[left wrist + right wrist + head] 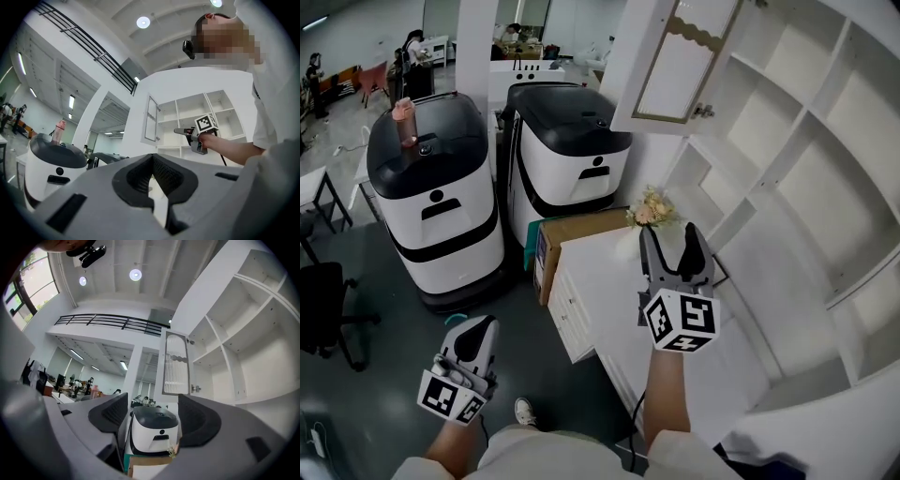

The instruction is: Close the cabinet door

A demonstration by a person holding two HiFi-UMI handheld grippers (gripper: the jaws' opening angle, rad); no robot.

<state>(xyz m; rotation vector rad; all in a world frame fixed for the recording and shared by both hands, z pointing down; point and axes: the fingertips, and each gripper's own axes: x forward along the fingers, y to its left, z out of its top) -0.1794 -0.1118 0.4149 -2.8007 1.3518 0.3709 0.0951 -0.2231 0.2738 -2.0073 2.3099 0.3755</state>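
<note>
The white cabinet door (675, 61) with a slatted panel stands swung open at the top of the head view, left of the bare white shelves (806, 159). It also shows in the right gripper view as the cabinet door (176, 364) and in the left gripper view as the cabinet door (151, 119). My right gripper (675, 248) is held out over the white counter, below the door and apart from it, open with nothing between its pads (110, 414). My left gripper (471, 345) hangs low on the left over the floor, jaws shut and empty (154, 180).
Two white-and-black machines (441, 187) (572, 150) stand left of the cabinet, a pink bottle (405, 122) on one. A cardboard box (572, 239) and a flower bunch (652, 211) sit by the white drawer counter (609, 319). A black chair (323, 309) is far left.
</note>
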